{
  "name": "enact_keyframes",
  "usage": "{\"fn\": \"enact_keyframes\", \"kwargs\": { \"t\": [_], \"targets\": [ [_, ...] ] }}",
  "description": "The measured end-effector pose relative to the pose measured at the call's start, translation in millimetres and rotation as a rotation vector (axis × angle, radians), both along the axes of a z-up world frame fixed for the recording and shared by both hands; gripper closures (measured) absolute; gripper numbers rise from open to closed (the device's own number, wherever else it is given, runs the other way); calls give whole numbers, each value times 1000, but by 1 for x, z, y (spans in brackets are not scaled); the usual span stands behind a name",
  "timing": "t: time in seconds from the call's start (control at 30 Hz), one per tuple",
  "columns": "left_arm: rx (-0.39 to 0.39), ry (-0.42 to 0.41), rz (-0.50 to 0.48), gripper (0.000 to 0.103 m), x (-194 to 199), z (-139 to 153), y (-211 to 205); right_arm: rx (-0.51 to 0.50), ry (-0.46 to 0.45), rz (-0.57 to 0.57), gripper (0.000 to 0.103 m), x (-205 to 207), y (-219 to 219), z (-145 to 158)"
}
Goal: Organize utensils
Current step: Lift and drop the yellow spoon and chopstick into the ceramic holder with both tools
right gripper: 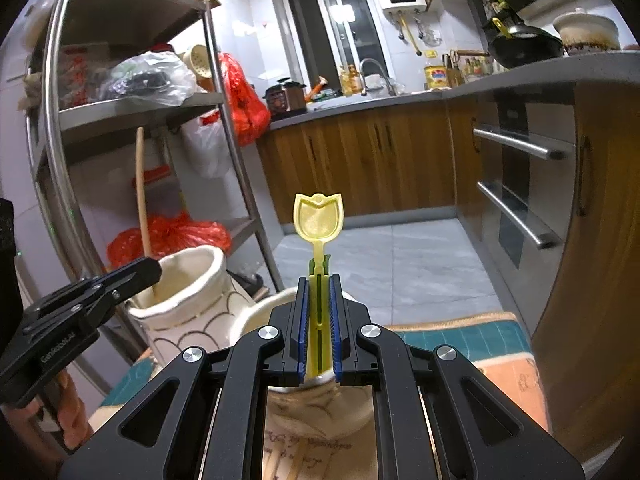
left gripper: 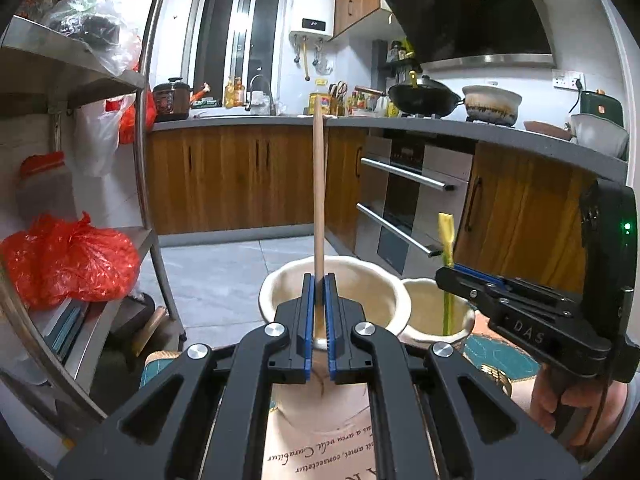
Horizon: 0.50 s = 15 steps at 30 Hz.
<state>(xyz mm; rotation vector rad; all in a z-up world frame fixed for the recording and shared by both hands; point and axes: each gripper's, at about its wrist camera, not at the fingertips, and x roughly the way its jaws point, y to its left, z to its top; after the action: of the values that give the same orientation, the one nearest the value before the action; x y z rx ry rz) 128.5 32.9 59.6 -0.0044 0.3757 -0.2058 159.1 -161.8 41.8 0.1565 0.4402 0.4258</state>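
Observation:
My left gripper [left gripper: 319, 280] is shut on a wooden-handled utensil [left gripper: 319, 184] that stands upright in a cream ceramic holder [left gripper: 360, 276]. My right gripper [right gripper: 319, 280] is shut on a yellow tulip-shaped plastic utensil [right gripper: 318, 218], held upright over a second cream holder [right gripper: 256, 312]. In the left wrist view the right gripper [left gripper: 456, 276] holds the yellow utensil [left gripper: 446, 240] in the smaller holder [left gripper: 424, 300]. In the right wrist view the left gripper [right gripper: 148, 270] shows at the left, at the first holder [right gripper: 188, 276] with the wooden handle [right gripper: 142, 200] standing in it.
Both holders stand on a teal and orange mat [right gripper: 472, 340]. A steel shelf rack [right gripper: 224, 128] with red bags [left gripper: 68, 256] stands to the left. Wooden cabinets, an oven [left gripper: 408, 196] and a grey counter [left gripper: 440, 124] lie ahead and right.

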Motion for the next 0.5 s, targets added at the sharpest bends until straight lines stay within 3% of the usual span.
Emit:
{"fn": "enact_keyframes", "kwargs": {
  "t": [0.23, 0.37, 0.5],
  "targets": [
    [5, 6, 21, 95, -3, 2, 0, -15, 17, -5, 92, -1, -1, -4],
    [3, 3, 41, 74, -6, 5, 3, -19, 18, -9, 92, -2, -1, -4],
    [-8, -3, 48, 64, -12, 9, 7, -28, 25, -13, 87, -2, -2, -4]
  ]
}}
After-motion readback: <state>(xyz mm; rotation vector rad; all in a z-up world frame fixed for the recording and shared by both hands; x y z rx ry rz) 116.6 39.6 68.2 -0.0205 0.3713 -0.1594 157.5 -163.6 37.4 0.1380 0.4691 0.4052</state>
